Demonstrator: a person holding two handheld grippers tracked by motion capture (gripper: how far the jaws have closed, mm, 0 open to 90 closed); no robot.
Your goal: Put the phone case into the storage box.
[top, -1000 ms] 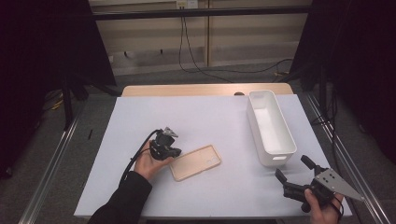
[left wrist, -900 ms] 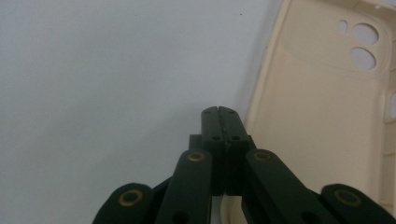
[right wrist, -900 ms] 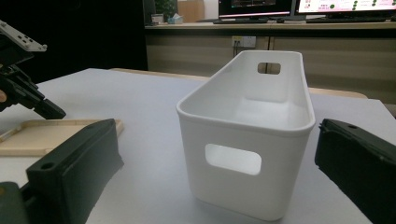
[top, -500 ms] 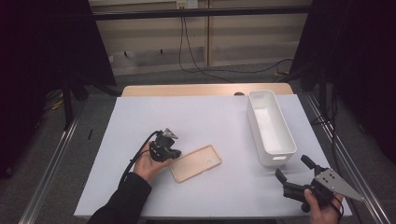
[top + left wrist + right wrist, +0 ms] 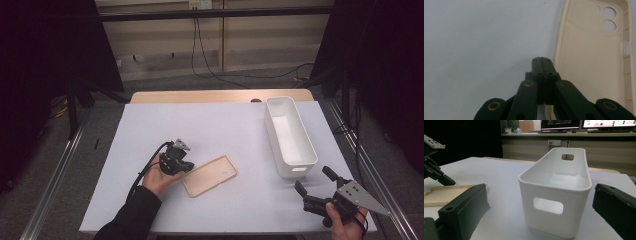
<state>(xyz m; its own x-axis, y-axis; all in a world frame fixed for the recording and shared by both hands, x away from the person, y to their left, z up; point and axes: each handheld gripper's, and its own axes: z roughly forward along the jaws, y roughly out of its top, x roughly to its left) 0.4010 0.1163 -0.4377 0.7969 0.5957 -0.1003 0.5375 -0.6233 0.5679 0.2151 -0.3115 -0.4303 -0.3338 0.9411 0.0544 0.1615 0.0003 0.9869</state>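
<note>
Left gripper (image 5: 186,166): jaws pressed together, tips just beside case (image 5: 210,175) at its 9 o'clock. Right gripper (image 5: 312,184): jaws spread, empty, bin (image 5: 290,136) at 12 o'clock.

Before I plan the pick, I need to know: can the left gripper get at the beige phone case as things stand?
Probably yes. The left gripper sits right at the near end of the phone case, with bare table around it and nothing between. But its jaws are shut, so they must open before they can grip the edge.
</note>
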